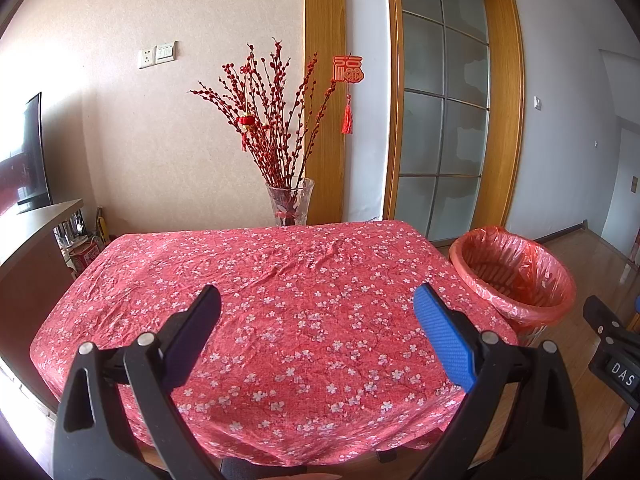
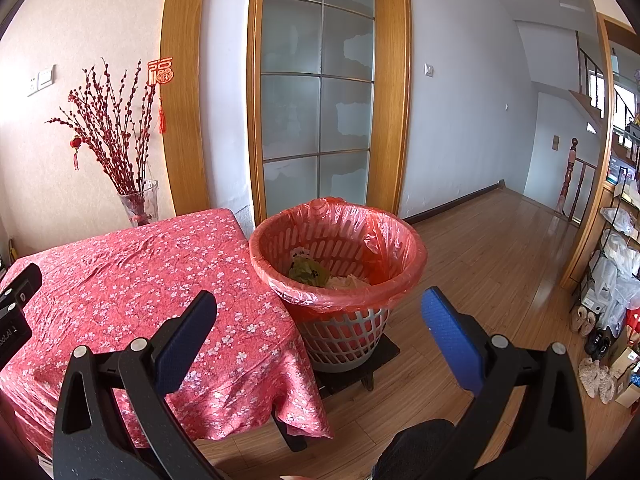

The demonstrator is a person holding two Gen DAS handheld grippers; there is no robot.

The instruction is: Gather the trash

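Note:
A grey waste basket lined with a red plastic bag (image 2: 338,248) stands on the floor at the table's right side; it also shows in the left wrist view (image 1: 514,276). Crumpled trash (image 2: 316,274), greenish and whitish, lies inside it. My left gripper (image 1: 318,302) is open and empty above the table with the red flowered cloth (image 1: 280,300). My right gripper (image 2: 320,308) is open and empty, held in front of the basket and above the table's right corner (image 2: 168,280). No trash shows on the cloth.
A glass vase of red branches (image 1: 290,204) stands behind the table's far edge. A wooden sliding door (image 2: 318,120) is behind the basket. Shelves with bags and shoes (image 2: 612,280) stand at the right. A dark cabinet with a TV (image 1: 28,232) is at the left.

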